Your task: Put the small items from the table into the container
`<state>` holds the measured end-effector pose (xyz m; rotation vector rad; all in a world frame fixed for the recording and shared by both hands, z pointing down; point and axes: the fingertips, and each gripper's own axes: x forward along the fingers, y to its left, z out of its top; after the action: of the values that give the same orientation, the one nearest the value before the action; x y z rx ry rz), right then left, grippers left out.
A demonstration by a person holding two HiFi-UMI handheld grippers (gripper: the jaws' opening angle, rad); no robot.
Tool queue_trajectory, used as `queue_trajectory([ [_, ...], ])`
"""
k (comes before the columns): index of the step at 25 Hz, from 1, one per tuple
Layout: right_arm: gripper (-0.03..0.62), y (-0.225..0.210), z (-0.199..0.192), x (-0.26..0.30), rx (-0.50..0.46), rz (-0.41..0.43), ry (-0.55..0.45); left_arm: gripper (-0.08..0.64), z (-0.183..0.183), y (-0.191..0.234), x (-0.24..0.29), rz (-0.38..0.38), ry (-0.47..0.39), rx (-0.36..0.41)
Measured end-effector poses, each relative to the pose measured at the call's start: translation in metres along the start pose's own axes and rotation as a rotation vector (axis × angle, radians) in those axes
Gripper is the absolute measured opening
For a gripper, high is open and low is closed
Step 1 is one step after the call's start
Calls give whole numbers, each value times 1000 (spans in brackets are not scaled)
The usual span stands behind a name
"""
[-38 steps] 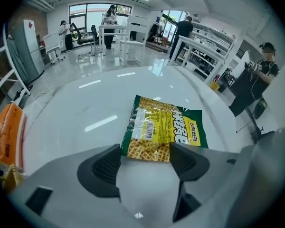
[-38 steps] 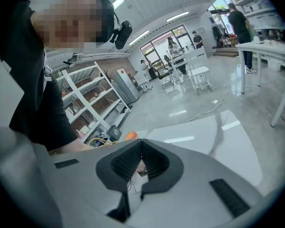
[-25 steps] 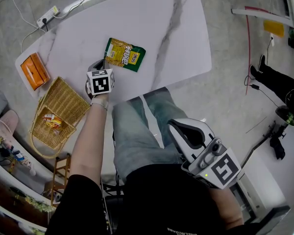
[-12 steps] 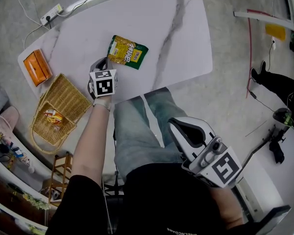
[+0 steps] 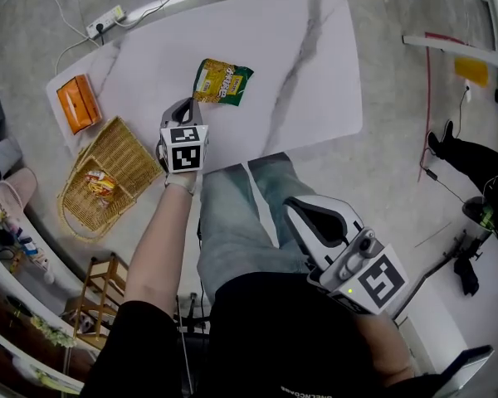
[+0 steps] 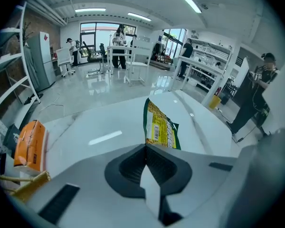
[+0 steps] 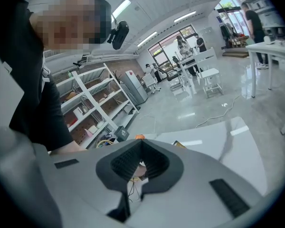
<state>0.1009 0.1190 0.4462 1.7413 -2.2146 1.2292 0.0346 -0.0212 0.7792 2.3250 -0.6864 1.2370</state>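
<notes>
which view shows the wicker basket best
The head view: the whole wicker basket shows from above, with a packet inside. The left gripper view catches only a strip of its rim at lower left. The right gripper view shows none of it that I can make out.

The snack packet (image 6: pixel 161 129) bears a barcode and lettering, but none of it is legible

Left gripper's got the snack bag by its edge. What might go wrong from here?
1. The left gripper seems to pinch the bag by its near edge only, so it may slip out on the way over.
2. The basket lies close beside an orange box; a low swing could knock either.
3. The dangling bag may catch the basket's wall instead of dropping in by the packet.
</notes>
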Motion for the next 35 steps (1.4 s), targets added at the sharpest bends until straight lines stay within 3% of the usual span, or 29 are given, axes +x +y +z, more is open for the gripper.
queue_trajectory([
  [9,9,14,22,-8,-43,68,-21,5,41,-15,-56,16,-104,0],
  [17,9,41,37,-11,-86,160,-24,4,68,-12,-121,65,-201,-81],
  [26,9,74,43,-9,-174,271,-28,5,71,-6,-198,129,-270,-144],
  [35,9,112,44,-3,-233,364,-21,5,73,9,-283,196,-335,-144],
])
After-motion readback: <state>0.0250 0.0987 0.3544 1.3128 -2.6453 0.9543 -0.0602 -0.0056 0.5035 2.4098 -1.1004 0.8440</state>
